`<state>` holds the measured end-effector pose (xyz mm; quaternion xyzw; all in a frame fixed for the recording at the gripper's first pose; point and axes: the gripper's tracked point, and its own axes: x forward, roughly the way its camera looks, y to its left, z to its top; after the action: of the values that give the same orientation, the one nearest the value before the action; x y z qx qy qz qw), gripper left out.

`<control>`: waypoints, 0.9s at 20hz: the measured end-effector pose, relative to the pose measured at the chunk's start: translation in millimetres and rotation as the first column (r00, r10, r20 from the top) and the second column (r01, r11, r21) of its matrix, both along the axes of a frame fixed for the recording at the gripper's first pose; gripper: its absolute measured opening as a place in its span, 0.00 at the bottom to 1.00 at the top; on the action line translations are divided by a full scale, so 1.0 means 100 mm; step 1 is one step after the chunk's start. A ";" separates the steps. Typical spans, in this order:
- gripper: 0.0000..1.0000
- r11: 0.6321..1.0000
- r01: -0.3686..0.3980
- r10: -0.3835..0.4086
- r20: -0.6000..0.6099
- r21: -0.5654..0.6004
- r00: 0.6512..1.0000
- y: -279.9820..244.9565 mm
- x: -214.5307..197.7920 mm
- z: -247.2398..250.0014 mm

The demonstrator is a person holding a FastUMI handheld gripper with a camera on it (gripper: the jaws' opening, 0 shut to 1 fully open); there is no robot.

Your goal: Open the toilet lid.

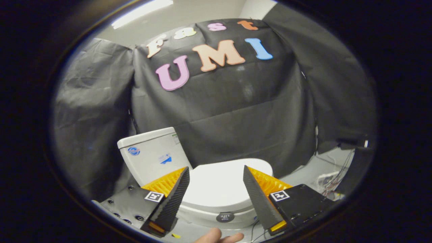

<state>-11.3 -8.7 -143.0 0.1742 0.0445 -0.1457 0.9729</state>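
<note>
- Nearest of all, part of a person's hand [219,237] shows below and between the two fingers, its fingertips pointing toward the right finger.
- The claw [216,173] is released: its two fingers stand wide apart with nothing held between them, and neither one presses on anything.
- The left finger [172,199] and the right finger [258,199] each carry a small square marker on the mount beside them.
- Seen in the gap between the fingers and just ahead of them lies the toilet lid [219,184], white, down flat and closed on the bowl.
- Under the lid's front edge, a dark round sticker [225,217] sits on the front of the white bowl [202,217], between the two fingers.
- Beyond the left finger, the white toilet tank [152,157] stands upright behind the lid, with small blue marks on its face.
- Off past the right finger, loose cables [332,187] trail across the pale floor [303,173].
- Farthest back, black cloth [236,111] drapes the booth wall behind the toilet, and a strip of ceiling light [141,11] glows above it.
</note>
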 end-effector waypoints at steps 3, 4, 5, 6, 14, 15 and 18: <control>0.98 0.989 0.044 -0.040 -0.031 0.138 0.999 -0.06 -0.02 -0.38; 0.99 0.981 0.061 -0.055 -0.038 0.185 0.998 -0.06 -0.05 -0.52; 0.99 0.966 0.078 -0.073 -0.026 0.246 0.997 -0.06 -0.10 -0.63; 0.99 0.945 0.092 -0.097 0.002 0.313 0.995 -0.05 -0.12 -0.71; 0.97 0.693 0.218 -0.214 -0.093 0.687 0.972 0.17 -0.25 -1.68; 0.93 0.679 0.207 -0.208 -0.086 0.704 0.974 0.20 -0.24 -1.70; 0.79 0.623 0.123 -0.215 0.017 0.773 0.977 0.21 -0.07 -1.60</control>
<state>-18.5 11.9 -302.8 0.5813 0.0329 -0.1941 0.7895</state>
